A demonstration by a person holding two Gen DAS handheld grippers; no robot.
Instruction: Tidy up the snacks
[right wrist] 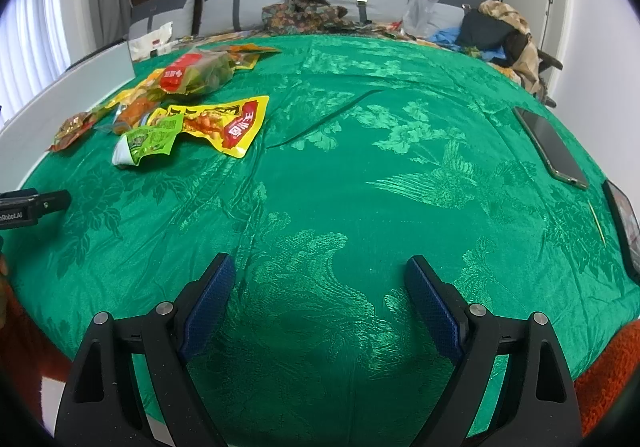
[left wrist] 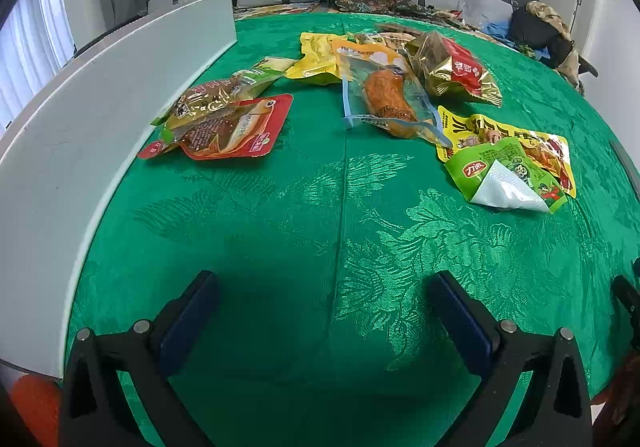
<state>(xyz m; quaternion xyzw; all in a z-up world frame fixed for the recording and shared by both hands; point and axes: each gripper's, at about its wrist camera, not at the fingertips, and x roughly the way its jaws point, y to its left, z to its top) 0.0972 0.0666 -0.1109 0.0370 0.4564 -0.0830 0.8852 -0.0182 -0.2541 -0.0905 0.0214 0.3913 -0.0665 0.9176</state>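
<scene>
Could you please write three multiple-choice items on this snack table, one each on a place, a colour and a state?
1. Where does the small green packet lie?
A. on the yellow packet
B. under the white board
C. in a gripper

2. What colour is the tablecloth?
A. red
B. green
C. blue

3. How is the left gripper?
A. shut on a packet
B. open and empty
C. out of view

Answers: 1 A, it overlaps the yellow packet's near edge. 2 B, green patterned cloth. 3 B, fingers apart over bare cloth.
</scene>
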